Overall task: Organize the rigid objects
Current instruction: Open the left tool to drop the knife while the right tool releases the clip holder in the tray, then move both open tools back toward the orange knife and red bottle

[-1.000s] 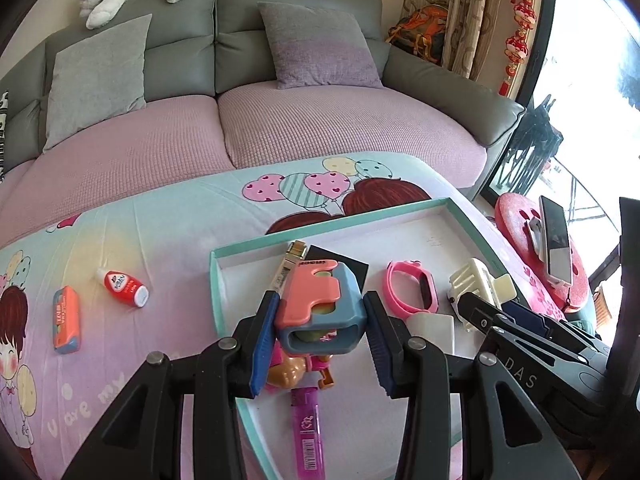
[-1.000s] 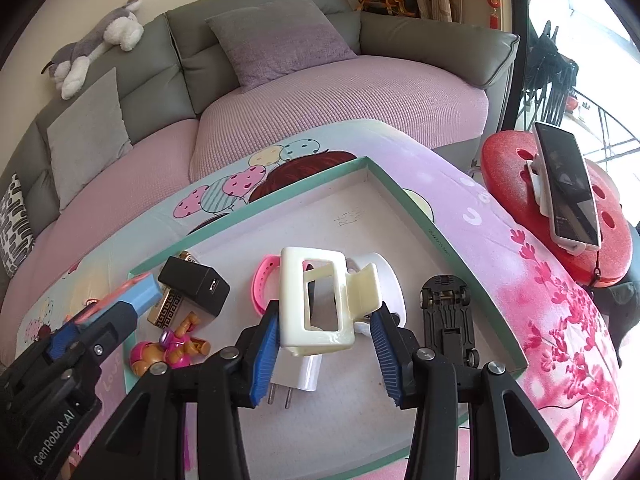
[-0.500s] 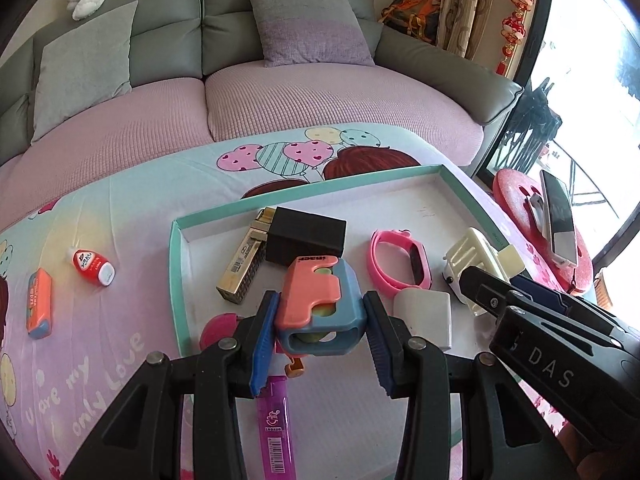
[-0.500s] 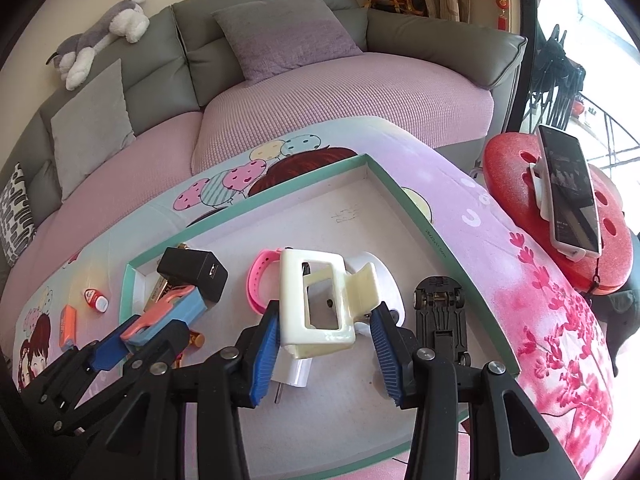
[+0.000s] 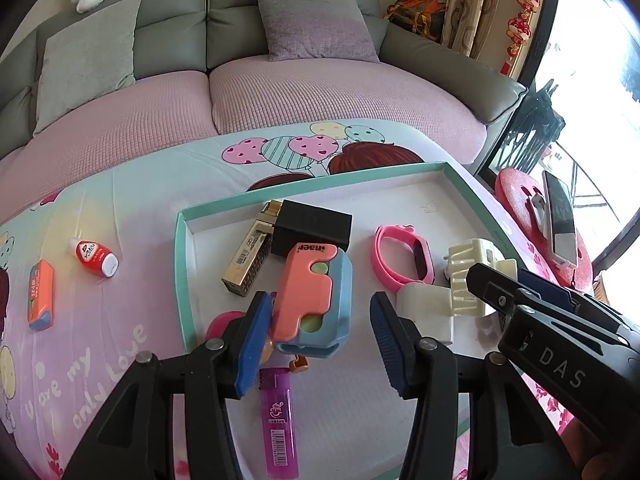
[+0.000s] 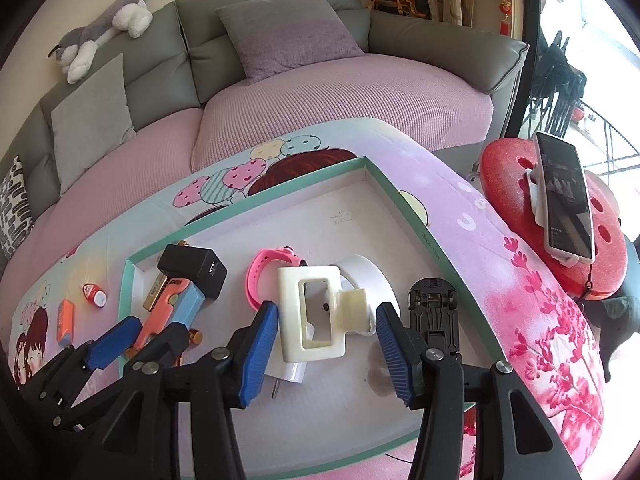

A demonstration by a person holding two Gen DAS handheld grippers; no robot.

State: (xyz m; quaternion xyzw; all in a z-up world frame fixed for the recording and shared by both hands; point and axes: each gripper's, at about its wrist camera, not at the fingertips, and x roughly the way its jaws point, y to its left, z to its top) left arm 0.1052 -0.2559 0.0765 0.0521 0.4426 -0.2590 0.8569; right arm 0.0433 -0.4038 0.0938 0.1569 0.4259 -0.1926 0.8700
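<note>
A teal-rimmed white tray point(image 5: 181, 264) point(image 6: 404, 196) lies on the patterned cloth. My left gripper point(image 5: 316, 340) is open over it; a pink-and-blue toy point(image 5: 316, 300) point(image 6: 176, 308) lies loose between the blue pads, leaning against the left one. My right gripper point(image 6: 326, 340) is open too, with a cream hair claw point(image 6: 316, 316) point(image 5: 472, 276) loose between its pads. In the tray also lie a black box point(image 5: 312, 224), gold lighter point(image 5: 250, 256), pink wristband point(image 5: 404, 260), white plug point(image 5: 426, 312), purple lighter point(image 5: 278, 420) and an upturned black toy car point(image 6: 434, 312).
Left of the tray on the cloth lie a small red bottle point(image 5: 94, 258) and an orange eraser point(image 5: 40, 300). A sofa point(image 5: 304, 92) with cushions stands behind. A red stool point(image 6: 560, 216) holding a phone is at the right.
Both grippers have opened and let go: the toy and the hair claw were pinched between the pads before and now lie loose in the tray. Both cameras have dropped closer to the tray.
</note>
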